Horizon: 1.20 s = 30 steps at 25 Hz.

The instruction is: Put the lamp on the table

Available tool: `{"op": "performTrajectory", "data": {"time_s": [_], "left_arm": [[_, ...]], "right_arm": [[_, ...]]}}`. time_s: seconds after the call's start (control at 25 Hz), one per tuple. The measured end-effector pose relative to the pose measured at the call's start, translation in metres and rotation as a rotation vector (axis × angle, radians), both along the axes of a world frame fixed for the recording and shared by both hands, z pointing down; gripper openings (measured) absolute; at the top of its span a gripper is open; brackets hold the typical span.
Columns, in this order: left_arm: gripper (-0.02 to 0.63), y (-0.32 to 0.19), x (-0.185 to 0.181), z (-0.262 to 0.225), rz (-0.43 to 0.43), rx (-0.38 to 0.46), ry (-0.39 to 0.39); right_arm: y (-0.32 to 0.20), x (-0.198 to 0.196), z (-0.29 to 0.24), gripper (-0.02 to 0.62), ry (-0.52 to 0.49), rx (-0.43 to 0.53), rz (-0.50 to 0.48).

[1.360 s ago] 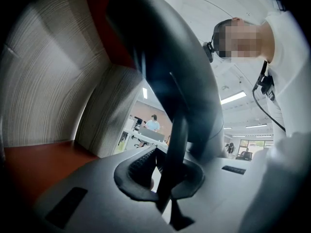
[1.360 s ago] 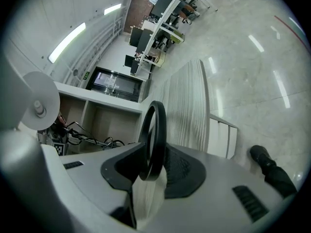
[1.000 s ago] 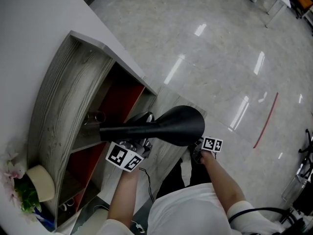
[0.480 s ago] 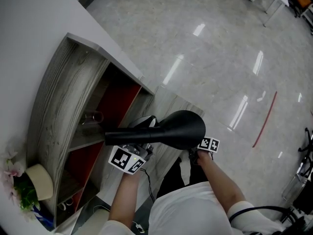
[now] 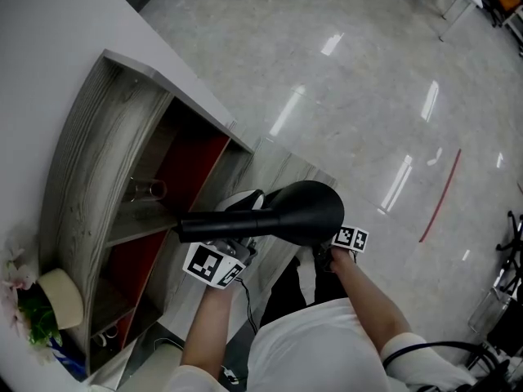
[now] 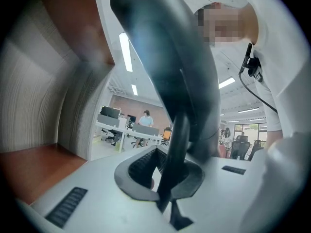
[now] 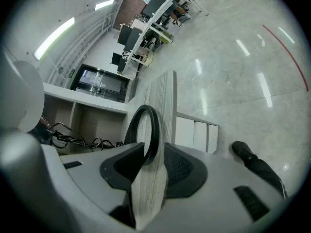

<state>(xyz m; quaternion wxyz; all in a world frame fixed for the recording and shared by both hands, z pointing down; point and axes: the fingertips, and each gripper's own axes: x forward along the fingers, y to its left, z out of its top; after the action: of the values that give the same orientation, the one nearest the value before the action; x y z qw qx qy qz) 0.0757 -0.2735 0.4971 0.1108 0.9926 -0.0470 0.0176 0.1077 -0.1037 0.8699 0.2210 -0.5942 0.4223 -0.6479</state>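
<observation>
Spreads the right tool (image 7: 150,165) compared with a second ago: jaws opening now, with a black ring (image 7: 146,130), apparently part of the lamp, between them and a gap on one side, so no grip there. Pinches the lamp's thin stem (image 6: 178,144) in the left tool (image 6: 167,178), pads pressed onto it. Holds the lamp (image 5: 298,211) roughly level in the air, wide shade toward the body, narrow end pointing at the shelf unit (image 5: 90,178), and carries it slightly farther out from those shelves than a second ago. Leaves the glass (image 5: 145,190) standing on its shelf, well apart from the lamp. Suggests a handover of the whole weight to the left tool, or a regrip by the right. Still needs to lift the lamp up and across to the white surface (image 5: 49,64) above the shelves. Risks the shade swinging on a one-sided hold.
</observation>
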Motion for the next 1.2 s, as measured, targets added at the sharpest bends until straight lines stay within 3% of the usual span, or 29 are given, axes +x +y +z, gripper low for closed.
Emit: {"op": "performTrajectory", "data": {"time_s": [1.2], "left_arm": [[0.009,0.018,0.005,0.002,-0.036,0.049,-0.018]], "right_arm": [[0.019,0.025,-0.016,0.133,-0.018,0.085,-0.085]]}}
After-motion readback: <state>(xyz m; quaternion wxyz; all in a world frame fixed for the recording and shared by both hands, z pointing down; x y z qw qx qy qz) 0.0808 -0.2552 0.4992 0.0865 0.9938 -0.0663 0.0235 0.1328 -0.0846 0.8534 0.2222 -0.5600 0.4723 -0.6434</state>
